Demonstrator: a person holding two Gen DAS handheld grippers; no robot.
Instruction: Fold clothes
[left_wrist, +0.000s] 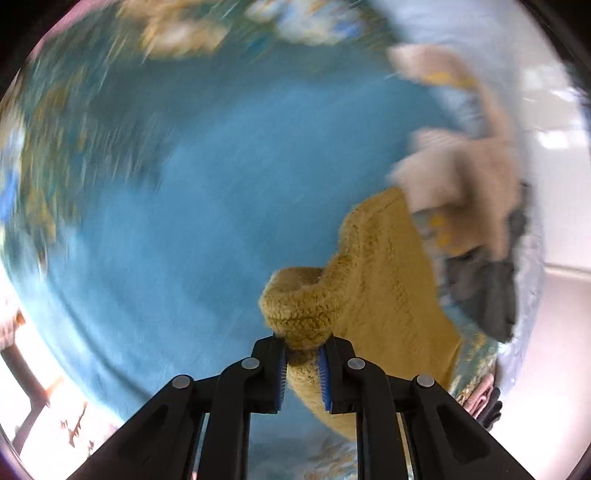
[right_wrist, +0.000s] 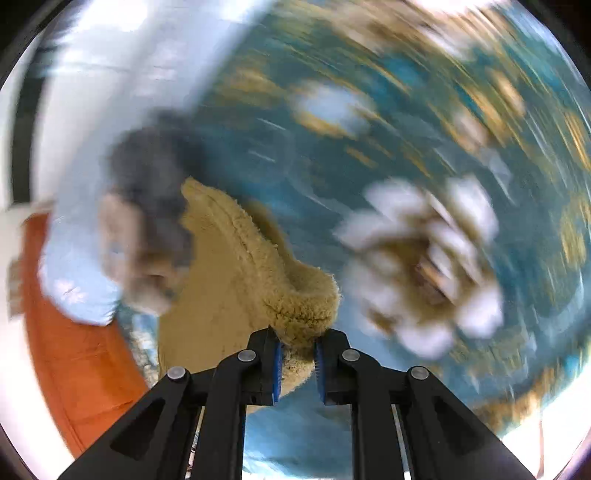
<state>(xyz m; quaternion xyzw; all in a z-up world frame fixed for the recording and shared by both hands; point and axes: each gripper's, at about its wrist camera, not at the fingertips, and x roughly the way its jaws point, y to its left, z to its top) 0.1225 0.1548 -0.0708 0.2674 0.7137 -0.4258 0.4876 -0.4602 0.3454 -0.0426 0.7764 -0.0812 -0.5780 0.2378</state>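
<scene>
A mustard-yellow fleece garment (left_wrist: 388, 280) hangs over a blue floral bedspread (left_wrist: 229, 192). My left gripper (left_wrist: 302, 345) is shut on a bunched edge of it. The same garment shows in the right wrist view (right_wrist: 229, 295), where my right gripper (right_wrist: 298, 341) is shut on another bunched edge. The cloth stretches between the two grippers. Both views are blurred by motion.
A heap of other clothes, beige (left_wrist: 461, 173) and dark grey (left_wrist: 491, 291), lies on a pale blue sheet at the right in the left view, and at the left in the right view (right_wrist: 147, 192). An orange cloth (right_wrist: 74, 350) lies lower left. A white flower print (right_wrist: 424, 266) marks the bedspread.
</scene>
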